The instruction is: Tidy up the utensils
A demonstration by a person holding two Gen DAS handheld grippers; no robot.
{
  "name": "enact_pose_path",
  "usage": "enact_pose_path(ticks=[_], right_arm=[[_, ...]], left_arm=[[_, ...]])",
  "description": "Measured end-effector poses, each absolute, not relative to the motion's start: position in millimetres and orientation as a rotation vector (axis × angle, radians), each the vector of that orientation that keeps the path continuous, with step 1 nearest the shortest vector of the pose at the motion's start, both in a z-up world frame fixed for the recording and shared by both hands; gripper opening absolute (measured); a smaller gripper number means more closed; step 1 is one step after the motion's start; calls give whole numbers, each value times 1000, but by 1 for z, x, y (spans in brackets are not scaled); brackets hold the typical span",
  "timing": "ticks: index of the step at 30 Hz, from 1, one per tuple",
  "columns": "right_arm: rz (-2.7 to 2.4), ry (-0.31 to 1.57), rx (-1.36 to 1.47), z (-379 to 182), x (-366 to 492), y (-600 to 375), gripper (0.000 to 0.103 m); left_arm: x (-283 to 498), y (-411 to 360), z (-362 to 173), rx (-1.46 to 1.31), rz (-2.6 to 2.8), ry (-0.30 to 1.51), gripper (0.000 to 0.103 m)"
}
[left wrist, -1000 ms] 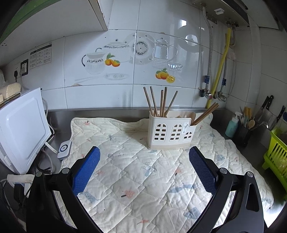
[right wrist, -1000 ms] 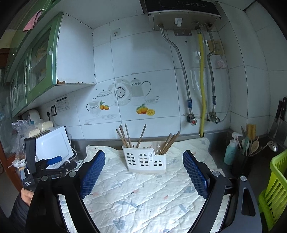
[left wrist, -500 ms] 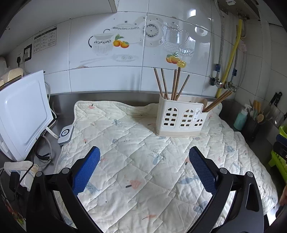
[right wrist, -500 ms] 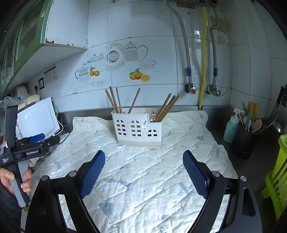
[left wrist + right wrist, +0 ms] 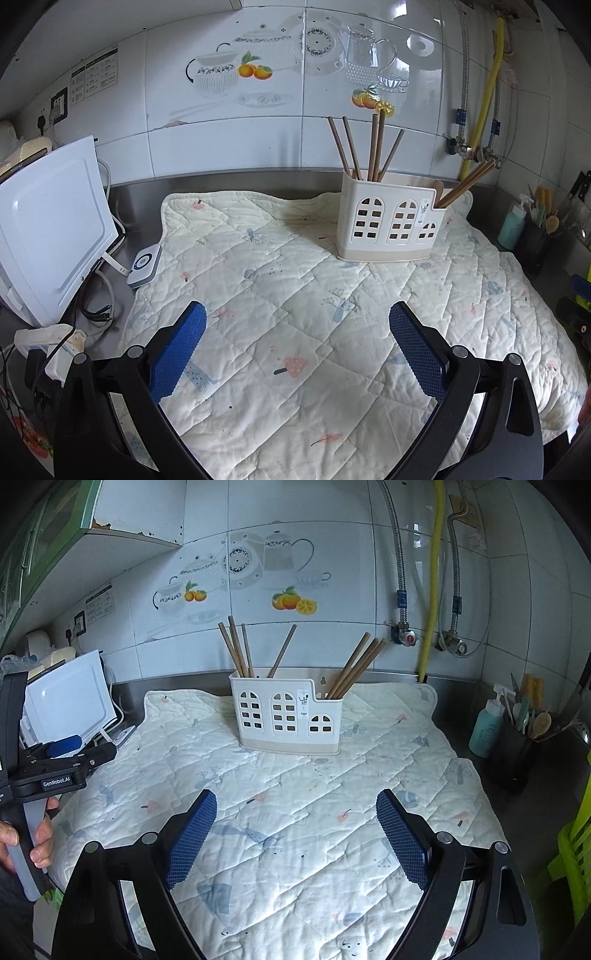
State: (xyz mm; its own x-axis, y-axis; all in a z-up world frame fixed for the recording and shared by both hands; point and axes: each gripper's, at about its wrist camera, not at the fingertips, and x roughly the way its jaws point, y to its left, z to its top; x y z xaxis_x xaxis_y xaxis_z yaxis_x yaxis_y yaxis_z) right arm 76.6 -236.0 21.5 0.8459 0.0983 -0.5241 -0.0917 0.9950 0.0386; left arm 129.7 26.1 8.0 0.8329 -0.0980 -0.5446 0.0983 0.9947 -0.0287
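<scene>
Holder: white plastic utensil holder stands upright on the quilted mat, near the back wall.
Chopsticks: left bunch in the tall compartment, right bunch leaning in the low one.
Left gripper: fingers apart, empty.
Right gripper: fingers apart, empty.
Advice: approach from above, pinch one bunch near its tops, lift straight.

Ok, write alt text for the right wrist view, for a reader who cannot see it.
A white plastic utensil caddy with arched cut-outs stands on a cream quilted mat, holding brown wooden chopsticks in two leaning bunches. The right gripper, its blue-padded jaws open and empty, points at it; the left gripper shows at the left edge in a hand.
</scene>
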Motion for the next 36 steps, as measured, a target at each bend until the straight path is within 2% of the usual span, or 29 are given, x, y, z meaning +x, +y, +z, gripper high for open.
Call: enact_pose_path(ticks=[36], right_arm=[[56, 663, 46, -8, 100, -245, 87]], left_arm=[[125, 14, -6, 50, -99, 606, 98]])
